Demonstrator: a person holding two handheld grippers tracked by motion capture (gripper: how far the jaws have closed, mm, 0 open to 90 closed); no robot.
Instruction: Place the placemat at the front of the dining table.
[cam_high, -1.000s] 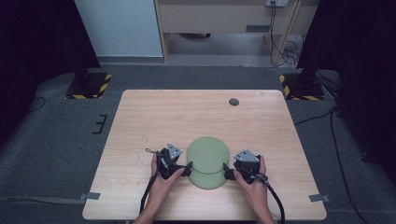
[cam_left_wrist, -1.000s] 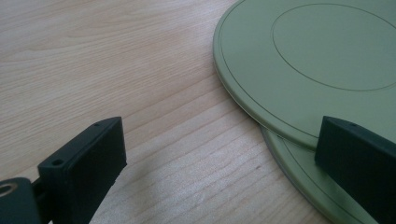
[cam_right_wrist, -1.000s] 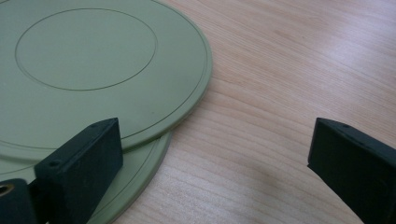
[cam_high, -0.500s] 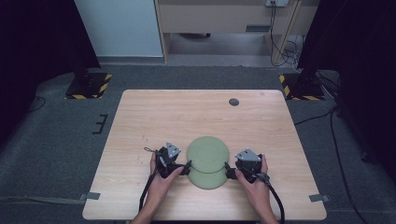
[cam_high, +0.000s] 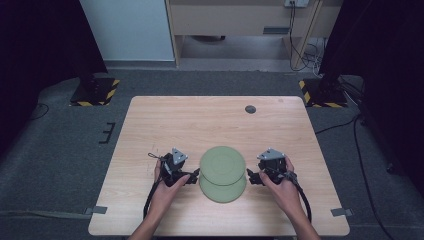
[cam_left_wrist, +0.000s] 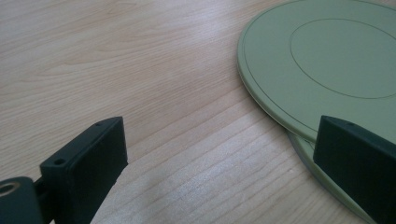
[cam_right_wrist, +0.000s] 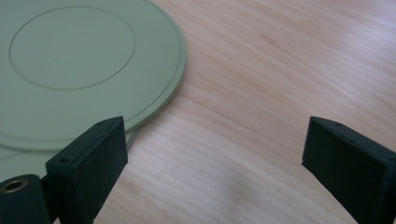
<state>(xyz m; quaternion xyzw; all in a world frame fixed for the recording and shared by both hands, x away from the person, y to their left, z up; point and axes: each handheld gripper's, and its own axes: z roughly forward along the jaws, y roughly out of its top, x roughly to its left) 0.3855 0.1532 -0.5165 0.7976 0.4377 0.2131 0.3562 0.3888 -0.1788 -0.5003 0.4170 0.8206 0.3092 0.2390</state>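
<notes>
lower plate mostly hidden, top plate cropped

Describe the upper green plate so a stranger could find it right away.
On the wooden table, look near the front edge between the two tongs. Two green plates overlap there; the upper green plate lies farther from the person, partly covering the lower plate.

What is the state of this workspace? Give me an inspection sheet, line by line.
Surface: wooden table, pale and bare apart from the items below.
Job's things: two green plates, the upper plate overlapping the lower plate, offset toward the far side.
Clutter: a small dark round disc near the far edge.
Grippers: left gripper and right gripper both open, one at each side of the plates, holding nothing.
Cables: a black cable trails from the right gripper; more cables on the floor beyond.
Surroundings: grey carpet, two striped stand bases, tape marks at the table corners.
</notes>
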